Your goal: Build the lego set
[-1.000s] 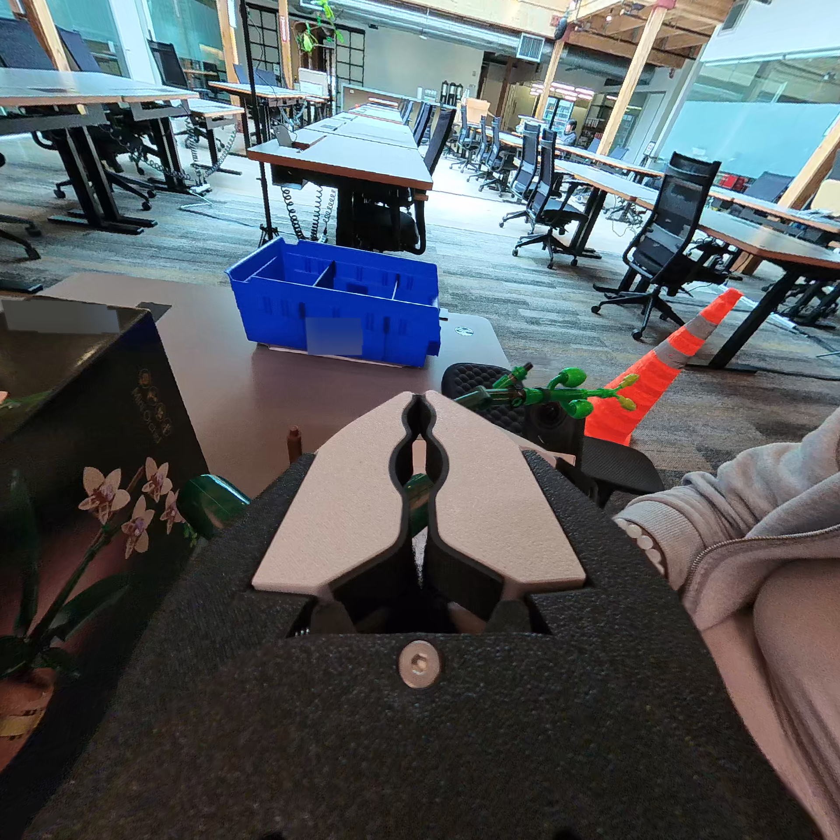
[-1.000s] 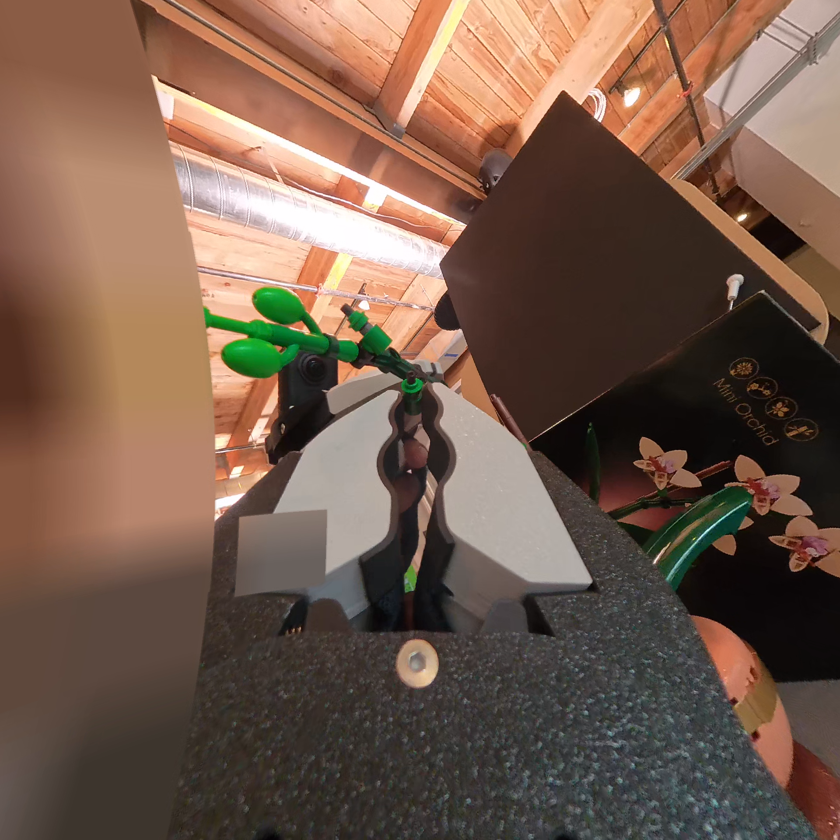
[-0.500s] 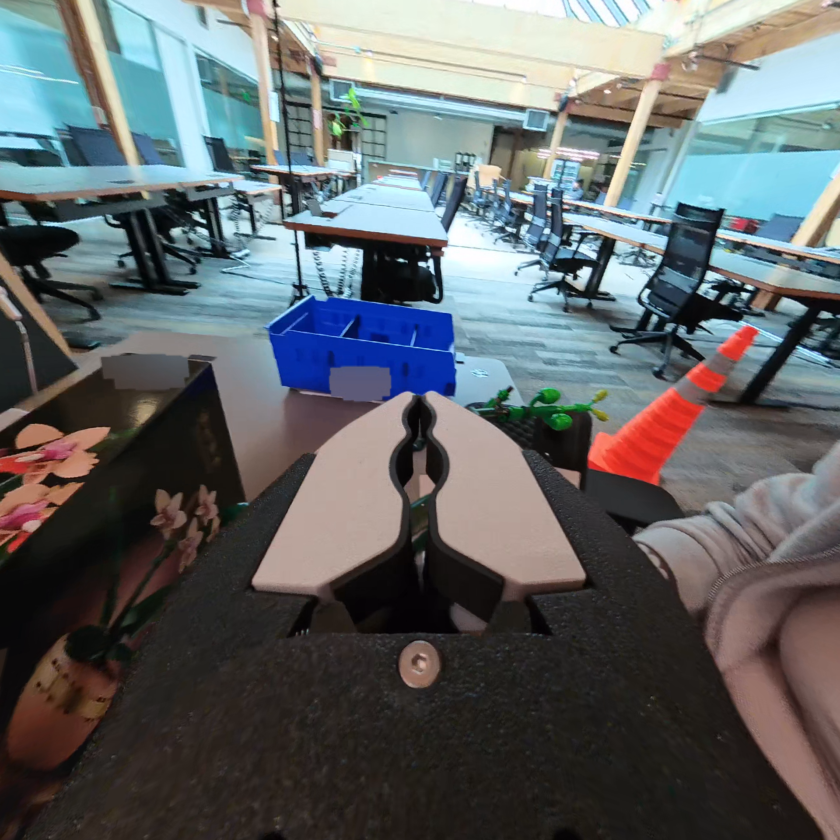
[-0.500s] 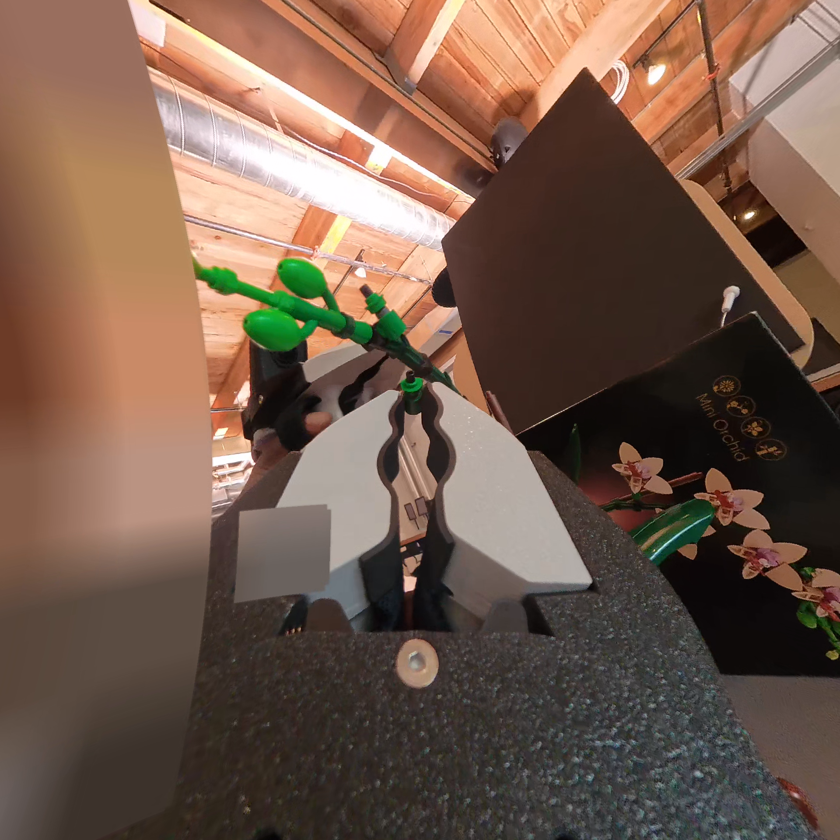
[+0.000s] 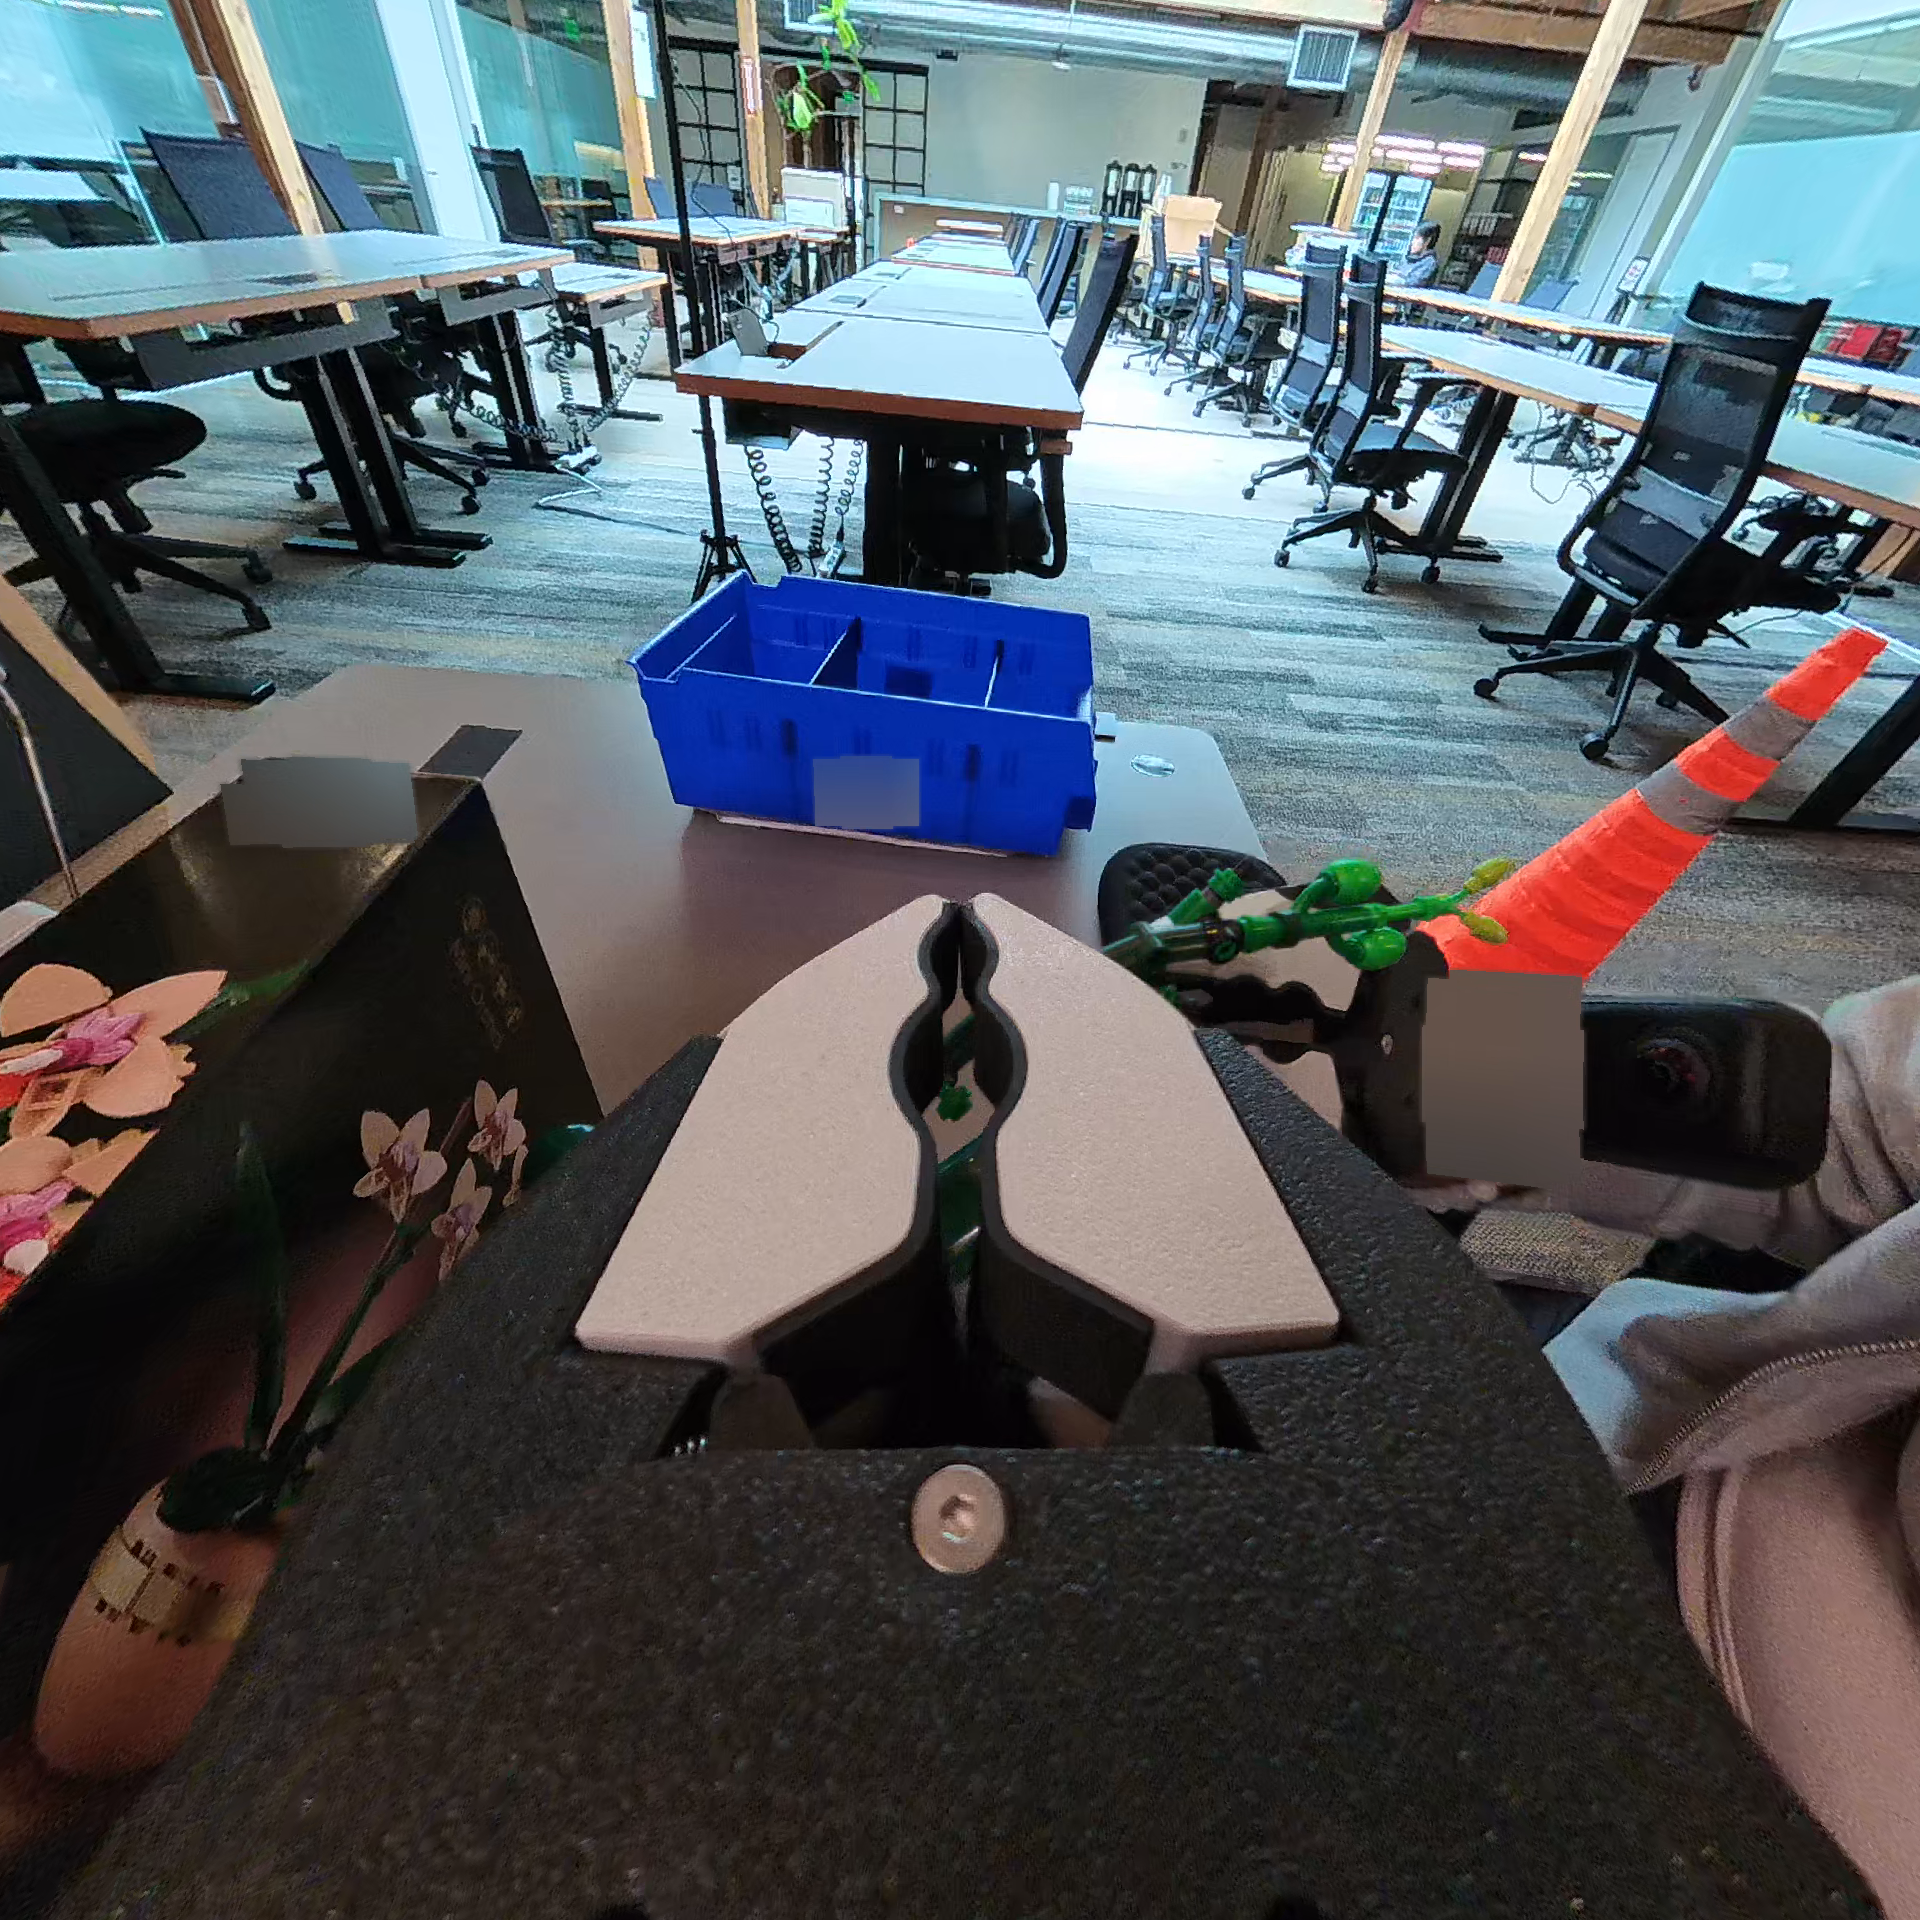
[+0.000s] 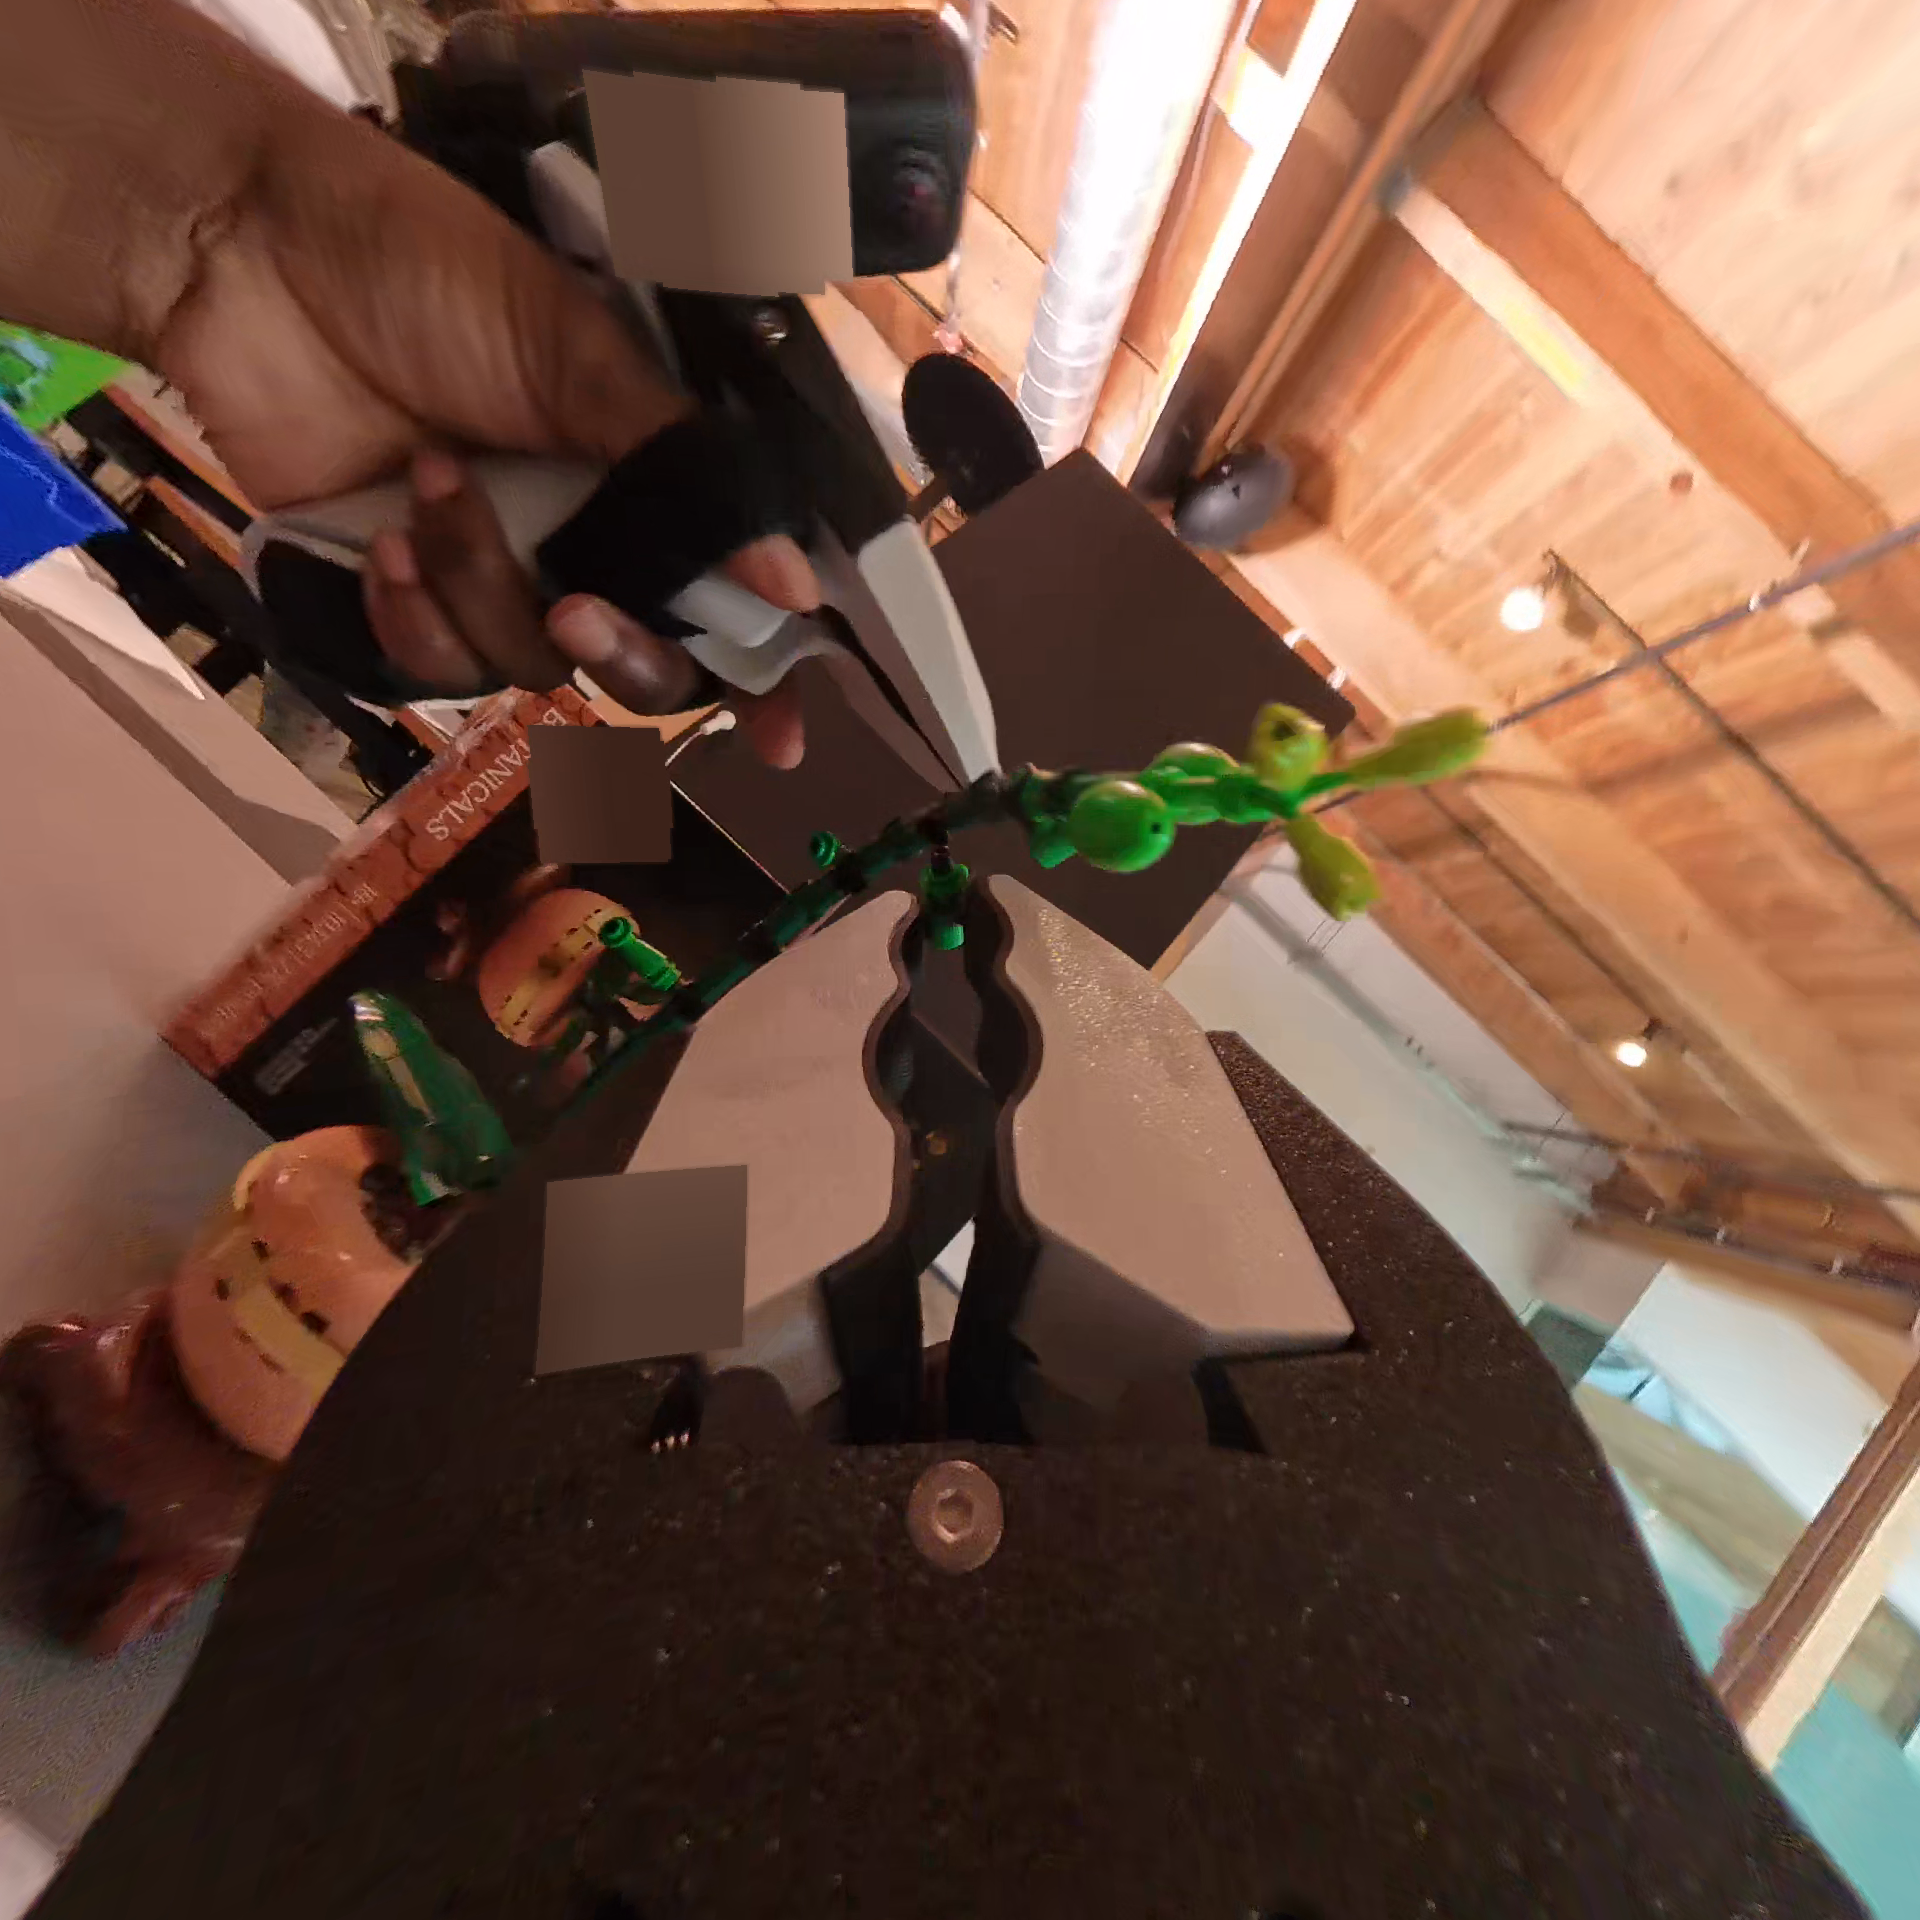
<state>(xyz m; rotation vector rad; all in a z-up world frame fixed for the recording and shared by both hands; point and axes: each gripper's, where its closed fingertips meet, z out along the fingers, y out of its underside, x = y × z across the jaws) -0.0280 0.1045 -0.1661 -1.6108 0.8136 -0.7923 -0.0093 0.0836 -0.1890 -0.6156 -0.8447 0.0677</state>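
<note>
A green lego stem with light green buds is held in the air between both grippers. My right gripper is shut on a small green piece that branches off the stem. My left gripper is shut; green stem parts show in the gap between its fingers. In the right wrist view its fingertips pinch the stem from above, held by a hand. The stem also shows in the left wrist view. A peach lego pot with a green leaf stands below.
The black lego box with orchid pictures stands at the left on the brown table. A blue divided bin sits at the table's far edge. An orange cone and a grey sleeve are at the right.
The right wrist view has swung round, so the left gripper, its hand and the pot now show in it. The right gripper and stem have come closer to the left gripper.
</note>
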